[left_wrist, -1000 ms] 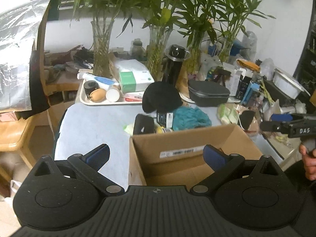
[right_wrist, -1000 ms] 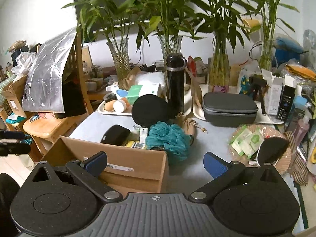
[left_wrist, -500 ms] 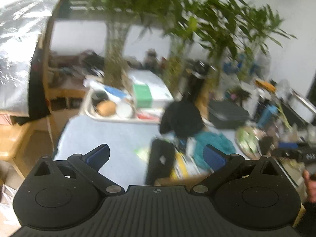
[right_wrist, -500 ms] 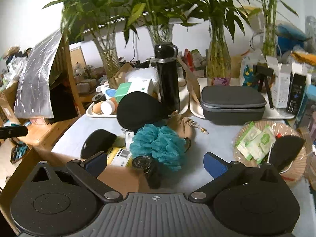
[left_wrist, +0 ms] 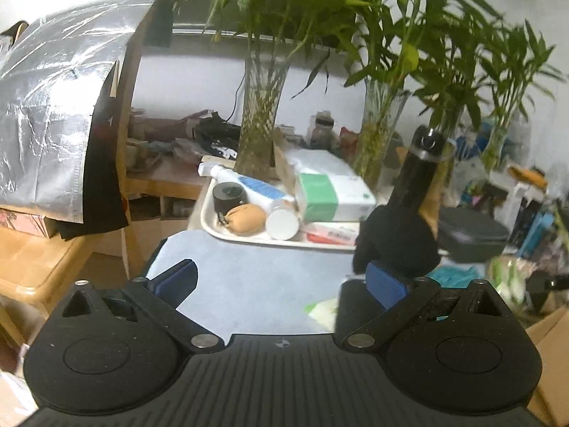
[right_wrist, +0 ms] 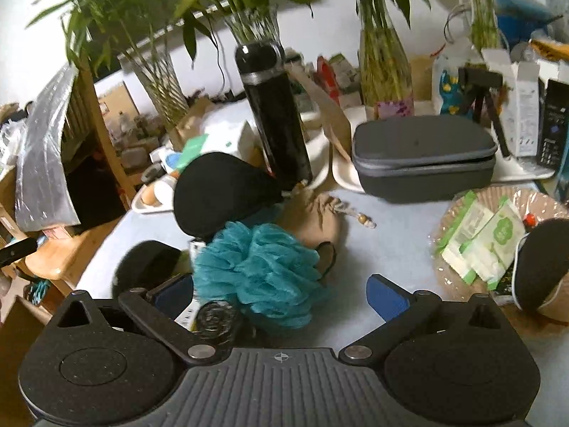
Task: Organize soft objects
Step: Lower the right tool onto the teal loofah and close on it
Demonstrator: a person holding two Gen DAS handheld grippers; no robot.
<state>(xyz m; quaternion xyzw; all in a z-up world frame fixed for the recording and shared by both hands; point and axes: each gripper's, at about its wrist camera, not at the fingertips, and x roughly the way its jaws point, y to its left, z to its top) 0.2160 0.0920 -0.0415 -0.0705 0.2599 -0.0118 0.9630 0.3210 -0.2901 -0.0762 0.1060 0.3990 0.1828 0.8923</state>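
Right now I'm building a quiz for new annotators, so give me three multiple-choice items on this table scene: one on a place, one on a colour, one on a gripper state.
1. Where does the black bottle stand?
A. behind the black pouch
B. inside the grey case
C. lying on the floor

2. What colour is the bath pouf?
A. red
B. teal
C. white

3. How is the right gripper?
A. shut on the pouf
B. shut on the bottle
C. open

Answers: 1 A, it rises upright just beyond the pouch. 2 B, its mesh is blue-green. 3 C, the blue pads are wide apart and hold nothing.
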